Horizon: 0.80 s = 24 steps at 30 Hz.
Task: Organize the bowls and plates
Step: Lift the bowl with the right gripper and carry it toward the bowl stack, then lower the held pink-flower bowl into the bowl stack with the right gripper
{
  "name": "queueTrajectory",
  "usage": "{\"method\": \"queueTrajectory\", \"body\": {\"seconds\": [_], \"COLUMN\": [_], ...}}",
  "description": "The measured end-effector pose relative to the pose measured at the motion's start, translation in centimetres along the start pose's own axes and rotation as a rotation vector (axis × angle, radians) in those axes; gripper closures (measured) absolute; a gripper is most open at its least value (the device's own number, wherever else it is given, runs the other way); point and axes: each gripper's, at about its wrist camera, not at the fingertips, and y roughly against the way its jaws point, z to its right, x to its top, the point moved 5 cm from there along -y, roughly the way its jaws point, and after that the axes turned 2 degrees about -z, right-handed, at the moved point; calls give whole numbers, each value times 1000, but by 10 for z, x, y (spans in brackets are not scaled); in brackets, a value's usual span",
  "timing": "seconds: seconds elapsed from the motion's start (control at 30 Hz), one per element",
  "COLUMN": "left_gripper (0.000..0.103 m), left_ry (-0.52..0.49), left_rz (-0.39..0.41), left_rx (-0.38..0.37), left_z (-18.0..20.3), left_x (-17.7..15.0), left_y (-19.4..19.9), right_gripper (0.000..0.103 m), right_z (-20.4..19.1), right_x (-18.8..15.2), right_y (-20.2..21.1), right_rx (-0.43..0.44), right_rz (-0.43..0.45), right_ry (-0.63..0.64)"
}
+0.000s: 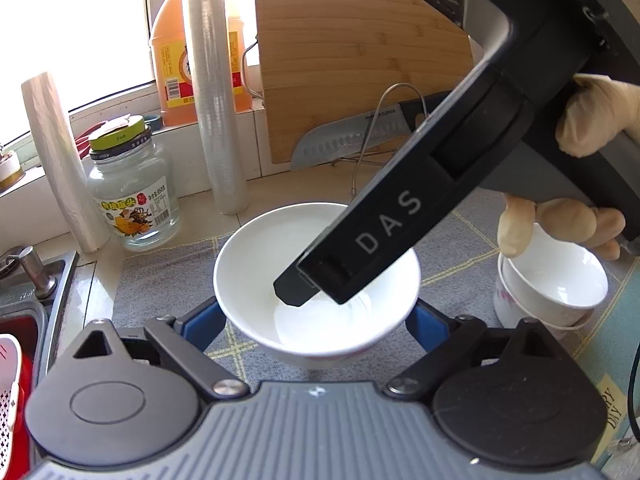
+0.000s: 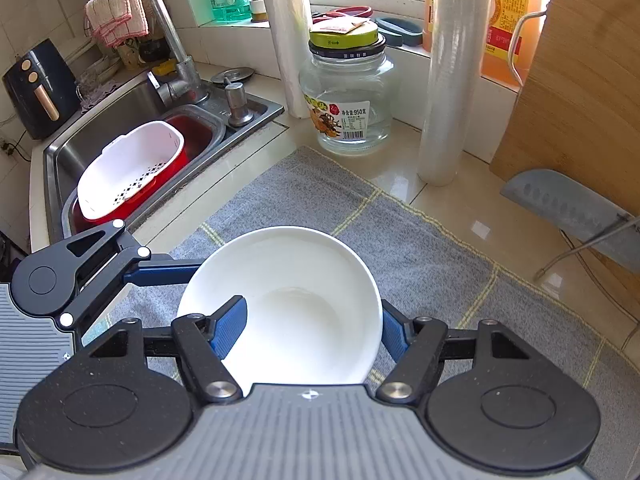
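A white bowl (image 1: 280, 264) sits on the grey mat (image 1: 168, 280), also in the right wrist view (image 2: 304, 280). My left gripper (image 1: 316, 328) is wide apart with its blue fingers (image 1: 200, 326) on either side of the bowl's outer wall. My right gripper (image 2: 312, 328) straddles the bowl's rim: one blue finger (image 2: 230, 326) lies inside the bowl, the other (image 2: 394, 332) outside. Whether it pinches the rim is unclear. The right gripper's black body (image 1: 384, 232) reaches into the bowl from the upper right. Two stacked white bowls (image 1: 552, 280) stand to the right.
A glass jar (image 2: 348, 96), two film rolls (image 2: 448, 80), an oil jug (image 1: 176, 52), a bamboo cutting board (image 1: 360, 64) and a knife (image 2: 568, 204) stand behind the mat. The sink (image 2: 132, 128) with a white strainer in a red basin lies left.
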Motion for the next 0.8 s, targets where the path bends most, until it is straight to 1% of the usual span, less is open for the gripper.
{"method": "queueTrajectory", "body": {"seconds": [0.13,0.43,0.8], "left_gripper": [8,8,8], "left_ry": [-22,-74,-100], "left_rz": [3,14,28], "left_rx": [-11,-41,-114], "left_z": [12,39,64], "left_x": [-1,1,9], "left_y": [7,19,25], "right_gripper": [28,28,28], "right_z": [1,3,14], "right_x": [-11,-34,-58], "right_y": [14,39,69], "right_rx": [7,-30,-73], "right_rz": [16,46,72], "right_ry": [-27,-41,-93]}}
